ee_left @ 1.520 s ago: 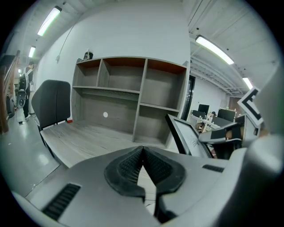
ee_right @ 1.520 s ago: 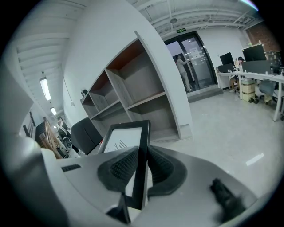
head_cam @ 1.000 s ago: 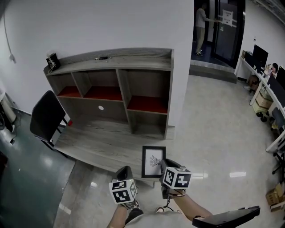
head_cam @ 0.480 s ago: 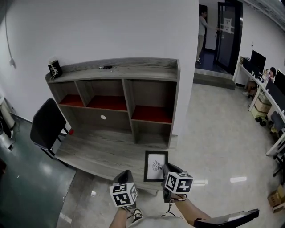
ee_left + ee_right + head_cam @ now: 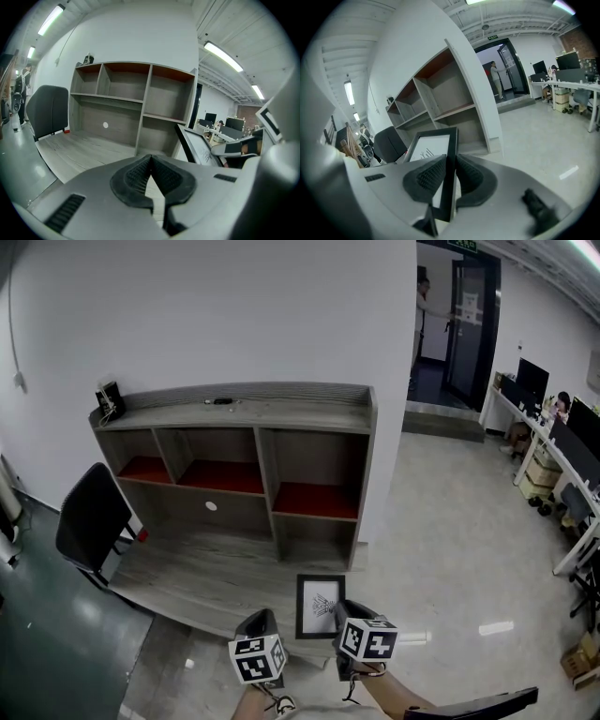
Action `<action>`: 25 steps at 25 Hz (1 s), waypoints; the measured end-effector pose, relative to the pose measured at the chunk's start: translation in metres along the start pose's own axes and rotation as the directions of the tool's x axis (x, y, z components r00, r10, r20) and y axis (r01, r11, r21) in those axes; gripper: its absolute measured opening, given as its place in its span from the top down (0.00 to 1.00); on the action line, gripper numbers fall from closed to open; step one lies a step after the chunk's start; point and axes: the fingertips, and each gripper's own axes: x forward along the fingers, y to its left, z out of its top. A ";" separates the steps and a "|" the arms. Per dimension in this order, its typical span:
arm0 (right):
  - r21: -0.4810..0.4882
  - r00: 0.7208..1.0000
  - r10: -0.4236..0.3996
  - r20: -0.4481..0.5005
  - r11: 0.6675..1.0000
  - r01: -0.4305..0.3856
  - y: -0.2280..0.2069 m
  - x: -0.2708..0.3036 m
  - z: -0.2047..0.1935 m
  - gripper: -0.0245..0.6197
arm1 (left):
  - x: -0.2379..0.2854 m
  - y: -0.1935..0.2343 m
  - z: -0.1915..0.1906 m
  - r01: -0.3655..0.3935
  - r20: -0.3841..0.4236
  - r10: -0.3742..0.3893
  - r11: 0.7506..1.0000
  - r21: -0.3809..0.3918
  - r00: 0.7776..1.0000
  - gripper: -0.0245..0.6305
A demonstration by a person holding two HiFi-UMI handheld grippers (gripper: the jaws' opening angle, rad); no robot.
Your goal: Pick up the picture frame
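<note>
Jaws of the right gripper (image 5: 449,171) are clamped on the picture frame (image 5: 432,146). The ribbed pads (image 5: 424,178) squeeze its black right-hand rail from both sides, so the gap is only as wide as the rail. Jaws of the left gripper (image 5: 151,164) are pressed together at the tips with nothing between them.

Room, head view:
- Grey wood-grain shelf unit (image 5: 265,460) stands against a white wall (image 5: 234,306) at 12 o'clock. Its compartments are open, three of them with red floors.
- Low grey wood platform (image 5: 202,563) runs out from the shelf base toward 7 o'clock.
- Black chair (image 5: 89,519) sits at 9 o'clock, just beside the platform's left end.
- Small dark item (image 5: 111,399) sits on the left end of the shelf top, and a flat dark item (image 5: 217,401) lies near the middle. Can't tell what either is.
- Pale glossy floor (image 5: 450,549) is at 3 o'clock and desks (image 5: 553,442) with monitors line the right side at 2 o'clock. A person (image 5: 422,310) stands by a doorway at 1 o'clock.

Picture frame (image 5: 320,606) stands upright at 6 o'clock over the platform's front edge. It holds a white sheet with a small dark drawing, facing the camera. Right gripper (image 5: 345,615) is on its 3 o'clock rail, and left gripper (image 5: 262,622) is at its 8 o'clock, apart from it. Can't tell whether the bottom rail touches the platform.
</note>
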 end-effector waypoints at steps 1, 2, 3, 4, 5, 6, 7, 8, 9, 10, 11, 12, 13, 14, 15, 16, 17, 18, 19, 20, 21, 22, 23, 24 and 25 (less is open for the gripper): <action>0.000 1.000 -0.001 0.004 1.000 0.001 0.000 0.000 0.001 0.84 | 0.001 0.000 0.000 0.003 0.000 -0.003 1.000 0.001 1.000 0.94; 0.001 1.000 -0.003 0.006 1.000 0.003 0.000 0.000 0.001 0.84 | 0.001 -0.001 0.000 0.005 -0.002 -0.005 1.000 0.003 1.000 0.94; 0.001 1.000 -0.005 0.007 1.000 0.005 -0.001 0.000 0.000 0.84 | 0.002 -0.001 -0.001 0.008 -0.005 -0.008 1.000 0.004 1.000 0.94; 0.002 1.000 -0.008 0.005 1.000 0.008 -0.002 -0.001 -0.001 0.84 | 0.002 -0.001 -0.003 0.010 -0.009 -0.010 1.000 0.005 1.000 0.94; 0.001 1.000 -0.010 0.001 1.000 0.010 -0.002 -0.001 -0.002 0.84 | 0.002 -0.002 -0.004 0.011 -0.013 -0.011 1.000 0.005 1.000 0.94; 0.000 1.000 -0.010 -0.003 1.000 0.010 -0.003 -0.002 -0.004 0.84 | 0.002 -0.002 -0.005 0.013 -0.017 -0.013 1.000 0.006 1.000 0.94; -0.001 1.000 -0.009 -0.007 1.000 0.009 -0.003 -0.003 -0.005 0.84 | 0.002 -0.003 -0.006 0.015 -0.020 -0.015 1.000 0.008 1.000 0.94; -0.003 1.000 -0.008 -0.008 1.000 0.008 -0.003 -0.004 -0.006 0.84 | 0.002 -0.004 -0.006 0.018 -0.022 -0.017 1.000 0.010 1.000 0.94; -0.005 1.000 -0.007 -0.007 1.000 0.007 -0.003 -0.005 -0.005 0.84 | 0.002 -0.005 -0.005 0.020 -0.022 -0.020 1.000 0.013 1.000 0.94; -0.008 1.000 -0.008 -0.006 1.000 0.008 -0.004 -0.005 -0.005 0.84 | 0.003 -0.006 -0.004 0.023 -0.021 -0.023 1.000 0.015 1.000 0.94; -0.012 1.000 -0.010 -0.004 1.000 0.010 -0.004 -0.005 -0.004 0.84 | 0.004 -0.007 -0.004 0.026 -0.019 -0.026 1.000 0.017 0.999 0.94; -0.017 1.000 -0.013 -0.003 1.000 0.013 -0.004 -0.005 -0.003 0.84 | 0.005 -0.007 -0.003 0.029 -0.018 -0.029 0.999 0.018 0.999 0.94; -0.022 1.000 -0.015 -0.002 1.000 0.015 -0.004 -0.004 -0.002 0.84 | 0.006 -0.007 -0.002 0.031 -0.018 -0.030 0.999 0.018 0.999 0.94; -0.026 1.000 -0.016 -0.001 1.000 0.016 -0.003 -0.003 -0.001 0.84 | 0.006 -0.006 -0.002 0.031 -0.018 -0.031 0.999 0.020 0.999 0.94; -0.030 1.000 -0.015 -0.001 0.999 0.015 -0.002 -0.002 0.000 0.84 | 0.007 -0.005 -0.002 0.031 -0.019 -0.030 0.999 0.022 0.999 0.94; -0.033 1.000 -0.014 -0.001 0.999 0.014 -0.001 -0.001 0.000 0.84 | 0.007 -0.004 -0.002 0.028 -0.020 -0.028 0.999 0.026 0.999 0.94; -0.035 1.000 -0.013 -0.003 0.999 0.013 0.000 0.001 0.000 0.84 | 0.008 -0.003 -0.002 0.026 -0.020 -0.025 0.999 0.029 0.999 0.94; -0.038 1.000 -0.011 -0.005 0.999 0.011 0.000 0.003 0.000 0.84 | 0.009 -0.001 -0.002 0.023 -0.020 -0.023 0.999 0.030 1.000 0.94; -0.040 1.000 -0.010 -0.007 0.999 0.010 0.001 0.005 0.000 0.84 | 0.010 0.001 -0.002 0.021 -0.020 -0.021 0.999 0.029 1.000 0.94; -0.041 1.000 -0.008 -0.010 0.999 0.008 0.002 0.007 0.000 0.84 | 0.011 0.003 -0.002 0.019 -0.020 -0.018 0.999 0.026 1.000 0.94; -0.042 1.000 -0.007 -0.013 0.999 0.006 0.003 0.010 0.000 0.84 | 0.012 0.005 -0.001 0.016 -0.020 -0.015 1.000 0.024 1.000 0.94; -0.041 1.000 -0.006 -0.017 0.999 0.006 0.003 0.012 -0.001 0.84 | 0.013 0.007 -0.001 0.013 -0.020 -0.012 1.000 0.022 1.000 0.94; -0.040 1.000 -0.005 -0.020 0.999 0.004 0.004 0.014 -0.001 0.84 | 0.013 0.009 -0.001 0.010 -0.021 -0.009 1.000 0.020 1.000 0.94; -0.039 1.000 -0.004 -0.023 0.999 0.003 0.004 0.016 -0.001 0.84 | 0.014 0.011 0.000 0.007 -0.021 -0.006 1.000 0.017 1.000 0.94; -0.038 1.000 -0.002 -0.024 0.999 0.001 0.005 0.018 0.000 0.84 | 0.015 0.013 0.001 0.004 -0.020 -0.003 1.000 0.014 1.000 0.94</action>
